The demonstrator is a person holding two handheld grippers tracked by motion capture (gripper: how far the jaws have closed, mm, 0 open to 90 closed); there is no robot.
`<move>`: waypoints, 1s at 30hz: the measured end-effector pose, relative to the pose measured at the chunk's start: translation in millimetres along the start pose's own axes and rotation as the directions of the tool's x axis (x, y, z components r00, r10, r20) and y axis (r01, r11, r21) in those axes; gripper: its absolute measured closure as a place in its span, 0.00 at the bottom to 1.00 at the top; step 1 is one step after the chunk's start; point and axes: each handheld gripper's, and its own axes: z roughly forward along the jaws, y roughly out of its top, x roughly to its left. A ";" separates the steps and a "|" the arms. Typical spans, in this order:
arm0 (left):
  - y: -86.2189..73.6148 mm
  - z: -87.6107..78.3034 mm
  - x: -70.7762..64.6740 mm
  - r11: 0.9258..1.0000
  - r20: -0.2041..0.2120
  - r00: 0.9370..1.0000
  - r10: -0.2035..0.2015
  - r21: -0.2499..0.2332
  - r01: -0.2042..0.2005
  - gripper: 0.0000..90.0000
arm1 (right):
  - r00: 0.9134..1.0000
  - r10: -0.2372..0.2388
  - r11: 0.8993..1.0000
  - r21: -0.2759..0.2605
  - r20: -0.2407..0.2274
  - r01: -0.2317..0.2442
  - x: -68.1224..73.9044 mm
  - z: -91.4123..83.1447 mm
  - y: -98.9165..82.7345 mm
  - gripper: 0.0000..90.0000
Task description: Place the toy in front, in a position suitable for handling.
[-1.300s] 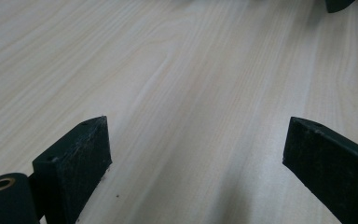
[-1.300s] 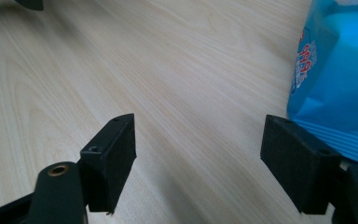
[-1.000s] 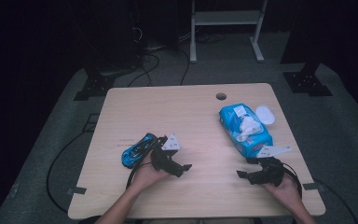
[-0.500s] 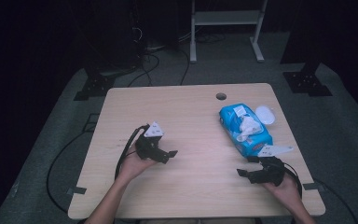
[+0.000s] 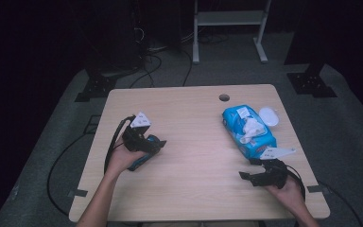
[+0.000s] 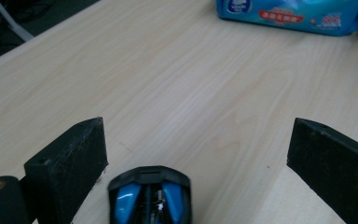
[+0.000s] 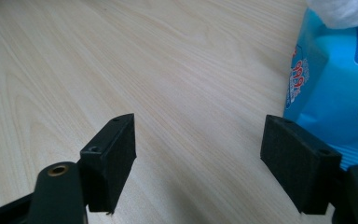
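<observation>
A blue and black toy car [image 6: 149, 201] lies on the wooden table [image 5: 194, 118], its end low between the jaws of my left gripper [image 6: 198, 140]. Those jaws stand wide apart and open, neither touching the car. In the high view the left gripper [image 5: 152, 144] hovers over the car [image 5: 138, 163] at the table's left. My right gripper [image 5: 248, 177] rests near the front right edge, open with nothing between its jaws [image 7: 198, 133]. A blue pack of wet wipes [image 5: 248, 132] lies just beyond it, a white wipe sticking out of the top.
A small white oval lid [image 5: 268, 116] lies beside the wipes pack at the right edge. A round cable hole [image 5: 224, 98] sits near the table's far edge. The wipes pack [image 7: 331, 79] is close by the right jaw.
My left gripper has moved left, from right of the toy car to over it, so the car now sits between its open jaws. The right gripper has stayed put.
</observation>
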 end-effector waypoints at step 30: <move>-60.3 16.8 27.9 0.983 -0.021 0.999 -0.041 0.176 0.044 0.06 | 1.000 -0.009 1.000 0.002 -0.011 0.009 3.4 -0.5 -0.6 0.28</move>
